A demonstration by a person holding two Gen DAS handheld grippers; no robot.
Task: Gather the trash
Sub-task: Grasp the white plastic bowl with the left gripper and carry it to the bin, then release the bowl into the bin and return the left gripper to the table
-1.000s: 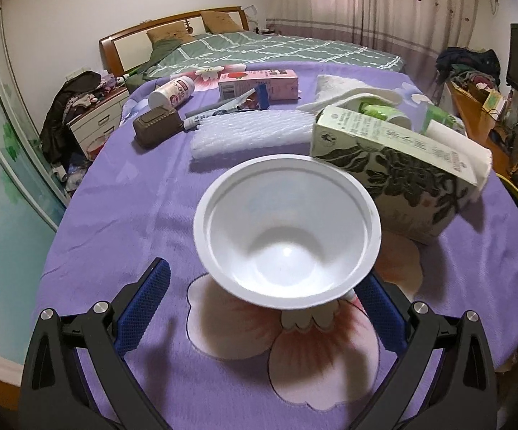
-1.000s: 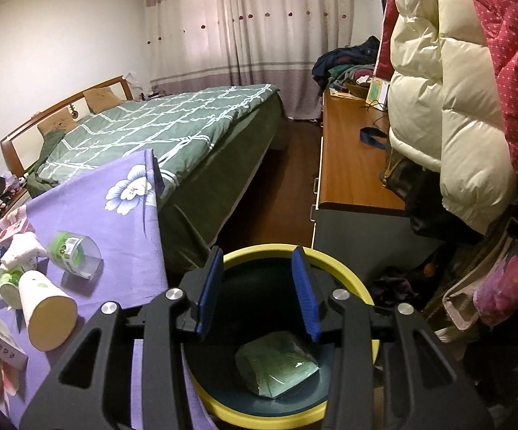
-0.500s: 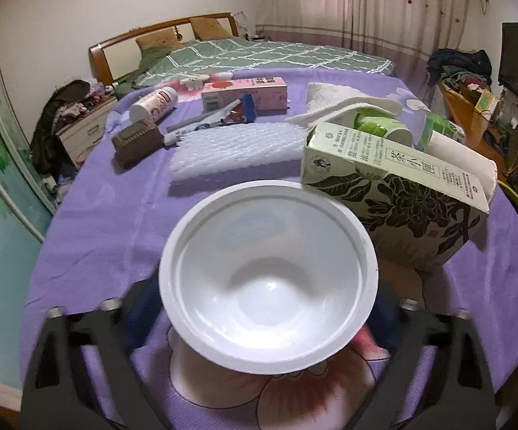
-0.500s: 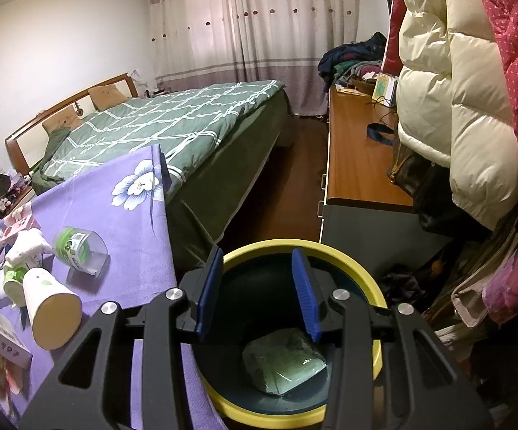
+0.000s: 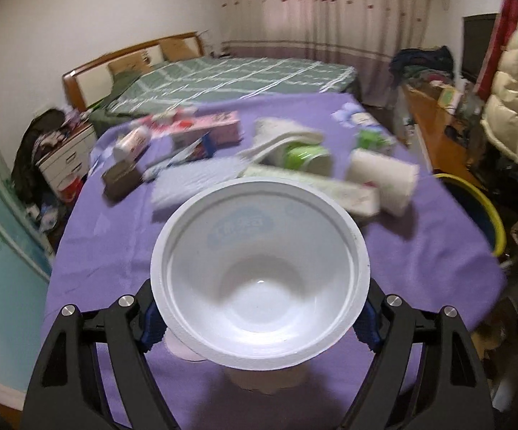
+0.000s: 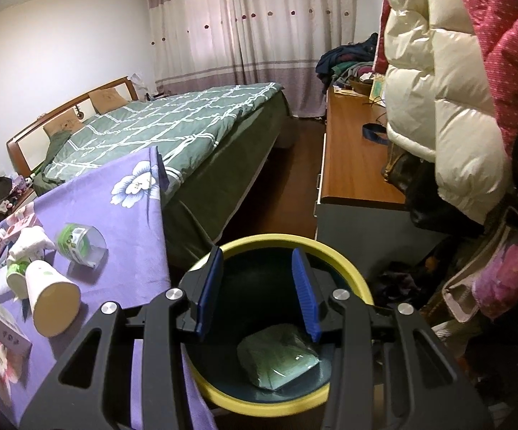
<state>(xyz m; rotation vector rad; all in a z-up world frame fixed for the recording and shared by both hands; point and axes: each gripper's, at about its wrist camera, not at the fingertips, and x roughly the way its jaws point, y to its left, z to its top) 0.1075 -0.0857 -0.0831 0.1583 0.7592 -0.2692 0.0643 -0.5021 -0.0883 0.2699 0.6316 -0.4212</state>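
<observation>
White bowl gripped, bin waiting

The left tool [image 5: 259, 317] clamps the white bowl [image 5: 259, 268] above the purple worktop [image 5: 108, 236]; the right tool [image 6: 257, 288] hangs part-open and empty over the yellow-rimmed bin [image 6: 348, 268], a green packet [image 6: 278, 362] inside.

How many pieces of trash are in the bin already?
1: a green plastic-wrapped packet lying on the bottom of the yellow-rimmed bin. The right gripper hides part of the interior, so more may be there.

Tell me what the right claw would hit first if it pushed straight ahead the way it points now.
Probably the green packet lying at the bottom of the yellow-rimmed bin. The right claw hangs open and empty over the bin's mouth, and nothing shows between its fingers and the packet, though depth is hard to judge.
</observation>
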